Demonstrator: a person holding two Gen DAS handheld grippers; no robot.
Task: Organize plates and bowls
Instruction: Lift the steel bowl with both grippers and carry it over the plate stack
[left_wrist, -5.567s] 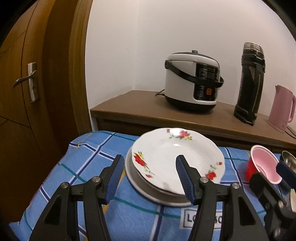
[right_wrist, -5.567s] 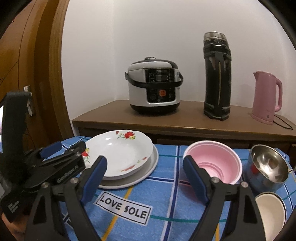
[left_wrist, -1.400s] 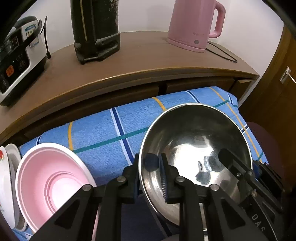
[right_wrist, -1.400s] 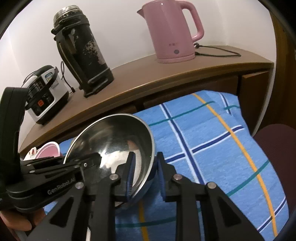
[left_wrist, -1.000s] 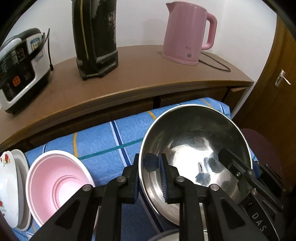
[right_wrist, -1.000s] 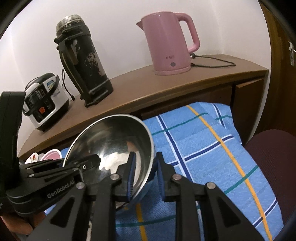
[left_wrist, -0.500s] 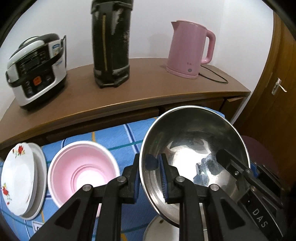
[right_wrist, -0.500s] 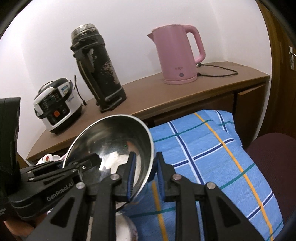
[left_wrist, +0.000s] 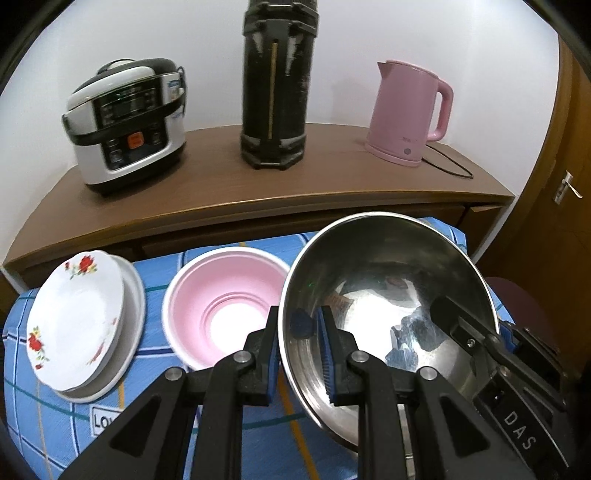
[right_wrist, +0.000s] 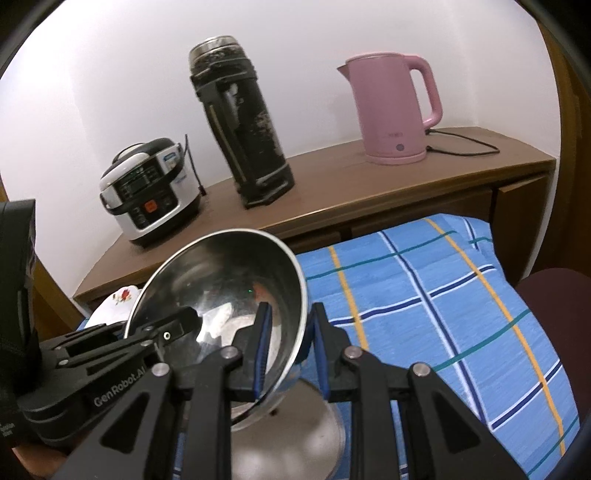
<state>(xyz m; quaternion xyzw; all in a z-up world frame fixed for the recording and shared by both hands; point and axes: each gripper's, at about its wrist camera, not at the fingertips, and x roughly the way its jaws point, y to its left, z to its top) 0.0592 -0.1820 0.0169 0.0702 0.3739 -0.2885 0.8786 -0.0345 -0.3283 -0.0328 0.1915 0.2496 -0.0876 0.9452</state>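
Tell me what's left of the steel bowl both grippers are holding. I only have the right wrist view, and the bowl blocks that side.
Observer: A pink bowl stands upright and empty on the blue checked cloth, just left of the steel bowl in the left wrist view.
Operator: I can only see a corner of a floral plate. What's it on?
Observer: The floral plate is stacked on a plain plate, on the far side of the pink bowl.
Operator: How is the left gripper holding on?
Observer: The left gripper pinches the steel bowl's rim, with one pad inside and one outside.
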